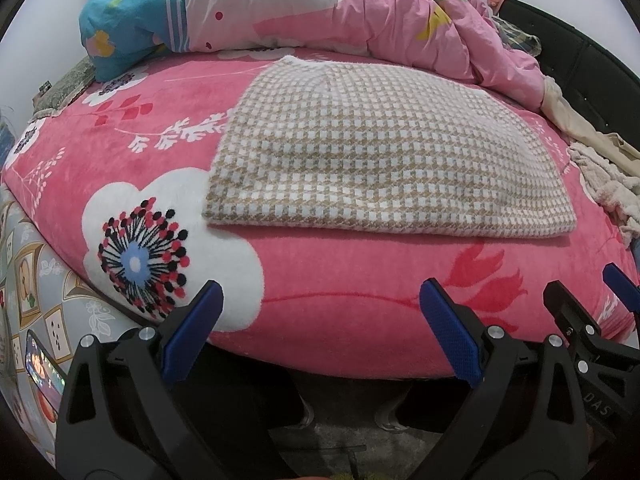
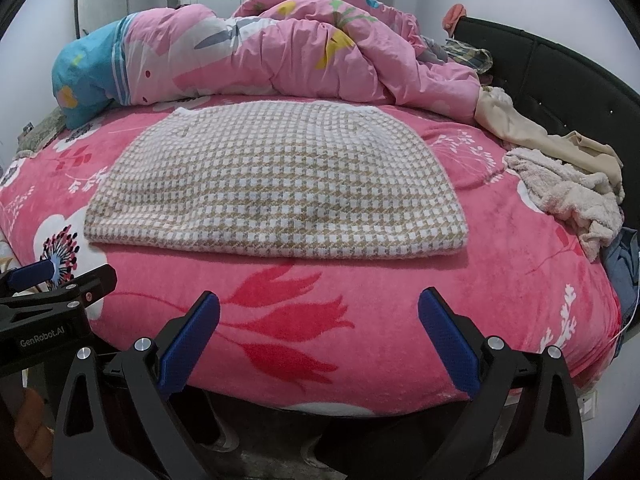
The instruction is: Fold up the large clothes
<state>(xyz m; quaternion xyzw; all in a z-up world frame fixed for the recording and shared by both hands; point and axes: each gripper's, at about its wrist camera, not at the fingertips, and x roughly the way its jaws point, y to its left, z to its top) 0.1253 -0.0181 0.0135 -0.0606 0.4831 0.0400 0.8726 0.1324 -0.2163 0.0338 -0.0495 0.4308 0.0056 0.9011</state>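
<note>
We hold both grippers at the near edge of the bed (image 2: pixel 360 344), w/ nothing in either. Left gripper (image 1: pixel 320 312) fingers spread wide; right gripper (image 2: pixel 319 320) fingers likewise apart. The checked garment (image 2: pixel 276 184) lies folded flat mid-bed, well apart from both. Pink duvet (image 2: pixel 280 52) bunched at far side, cream clothes pile (image 2: pixel 568 188) at right.

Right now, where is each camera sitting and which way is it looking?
Left wrist: on the left gripper, facing the folded checked garment on the bed; own open fingers show, right gripper beside.
Right wrist: on the right gripper, facing the same garment; own open fingers show.
Shared: garment, pink blanket, quilt.
</note>
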